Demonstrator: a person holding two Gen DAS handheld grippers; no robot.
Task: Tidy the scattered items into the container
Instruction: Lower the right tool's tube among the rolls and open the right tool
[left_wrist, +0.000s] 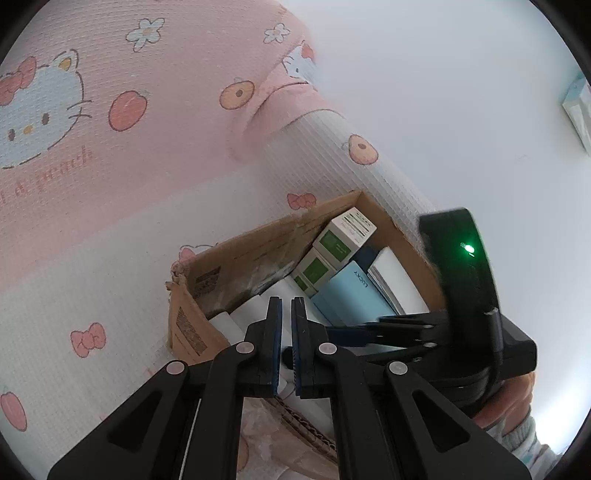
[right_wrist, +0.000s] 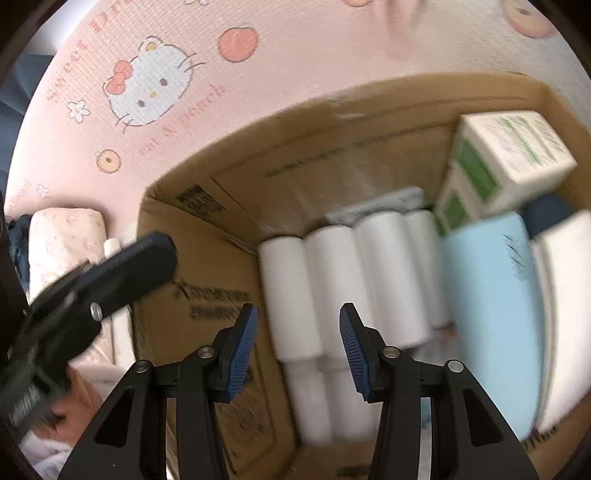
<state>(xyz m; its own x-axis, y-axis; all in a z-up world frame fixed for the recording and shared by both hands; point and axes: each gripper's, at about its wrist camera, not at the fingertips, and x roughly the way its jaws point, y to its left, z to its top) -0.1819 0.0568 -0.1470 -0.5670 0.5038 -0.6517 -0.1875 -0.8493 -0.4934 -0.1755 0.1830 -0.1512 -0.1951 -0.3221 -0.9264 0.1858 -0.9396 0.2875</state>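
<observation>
Blue-padded fingers of the right claw stand nearest the lens in the right wrist view, spread wide with nothing between them, poised over the open cardboard box that serves as the container. Directly beyond the gap lie the white rolls, packed side by side on the box floor with their long axes running near to far, in line with the claw's reach. To their right sit a pale blue pack, a white pack and, in the far right corner, the green-and-white cartons. The left claw hovers at the near left rim of the box in its own view, its jaws drawn almost together, a narrow slit between the pads and nothing visibly gripped. The box rests on a pink cartoon-print bed cover, not on a table. One small white object shows on the cover just outside the left wall of the box, partly hidden behind the left claw; what it is cannot be told. If it is a stray item, it lies left of the box and nearer the left claw, which would have to open before taking it. Motion blur softens the right wrist view, so finer detail is uncertain.
</observation>
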